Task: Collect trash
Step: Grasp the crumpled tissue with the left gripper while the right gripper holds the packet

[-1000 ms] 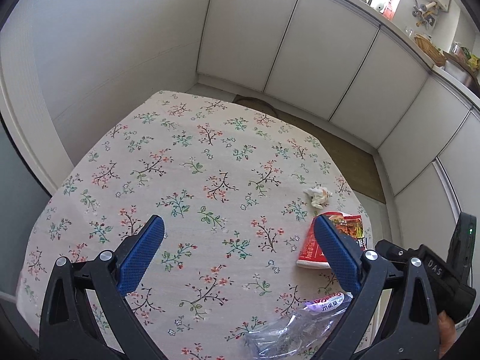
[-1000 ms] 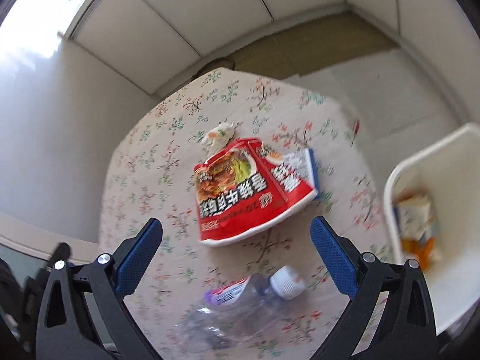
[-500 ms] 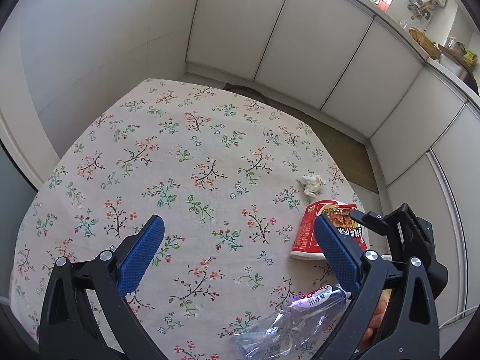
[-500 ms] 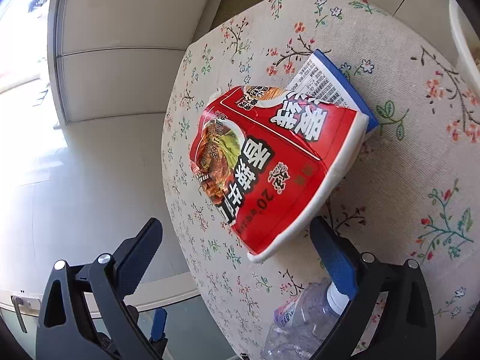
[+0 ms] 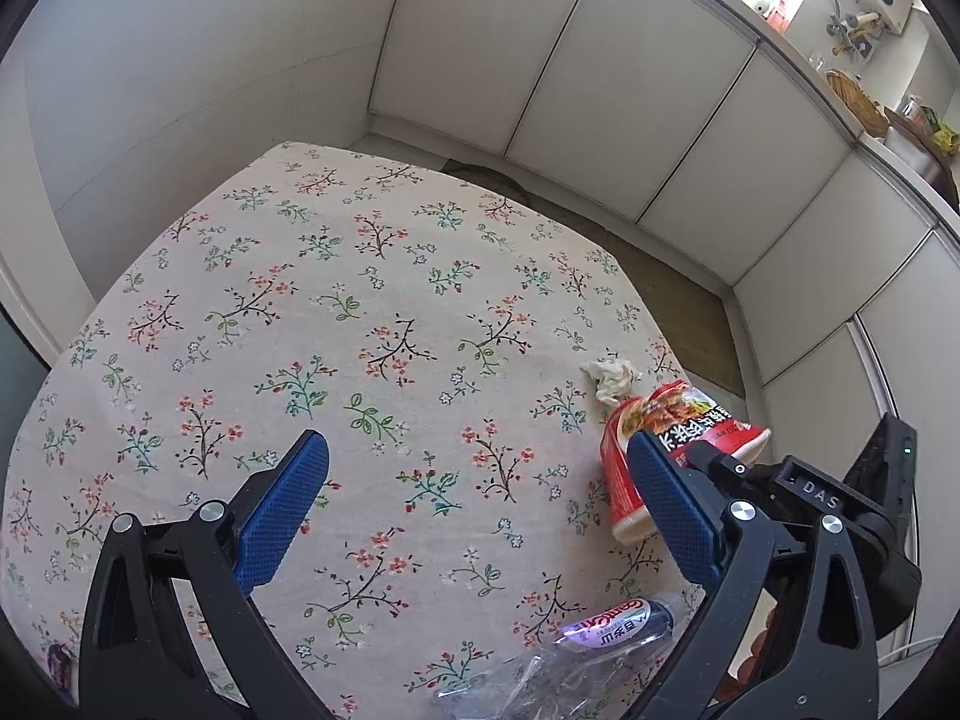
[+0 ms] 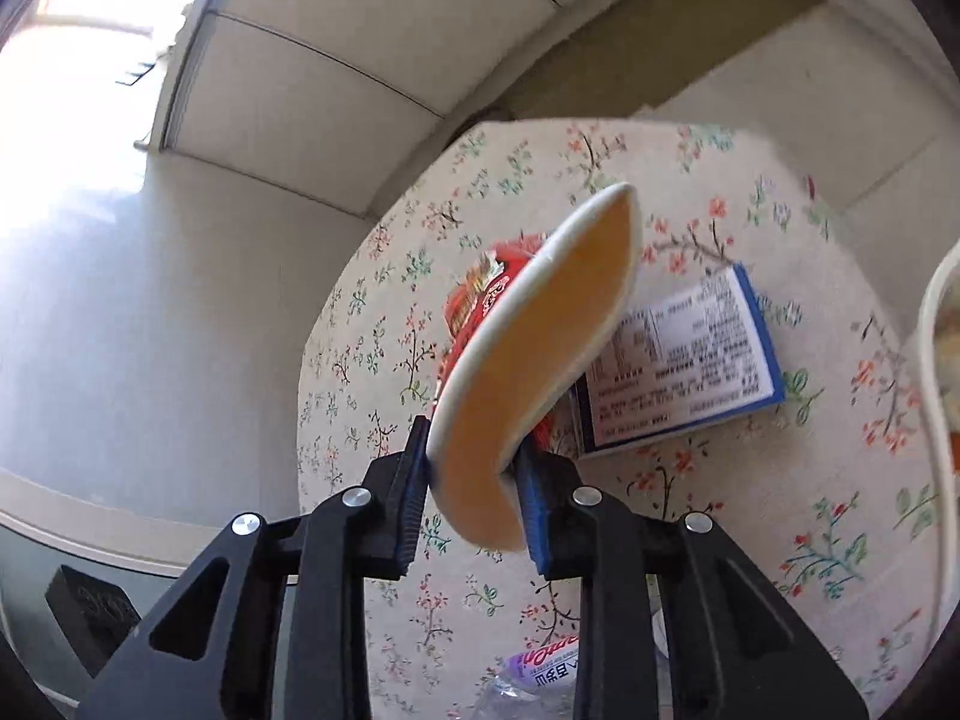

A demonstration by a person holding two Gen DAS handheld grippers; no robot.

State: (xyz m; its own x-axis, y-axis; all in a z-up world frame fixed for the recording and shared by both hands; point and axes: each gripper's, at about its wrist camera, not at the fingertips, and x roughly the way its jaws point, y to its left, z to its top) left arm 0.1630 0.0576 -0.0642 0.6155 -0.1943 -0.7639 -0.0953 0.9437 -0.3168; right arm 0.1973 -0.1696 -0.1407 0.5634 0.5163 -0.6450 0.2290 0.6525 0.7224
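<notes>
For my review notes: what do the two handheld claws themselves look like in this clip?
Both match: the left claw and right claw have black angular frames with triangular cut-outs, silver round pivot bolts and blue textured pads on the fingers. Seen from the left wrist view, the right unit's black body carries white "DAS" lettering and a small green light. No cables or sleeves are clearly visible.

Right gripper (image 6: 471,495) jaws just closed in, now pinching the squashed rim of a red noodle cup (image 6: 534,354), lifted w/ orange inside facing the cam. Blue-edged leaflet (image 6: 678,366) flat near table's (image 6: 750,528) right edge. Bottle (image 6: 540,672) at near edge, partly hidden. White bin (image 6: 933,372) beside the table at right.
</notes>
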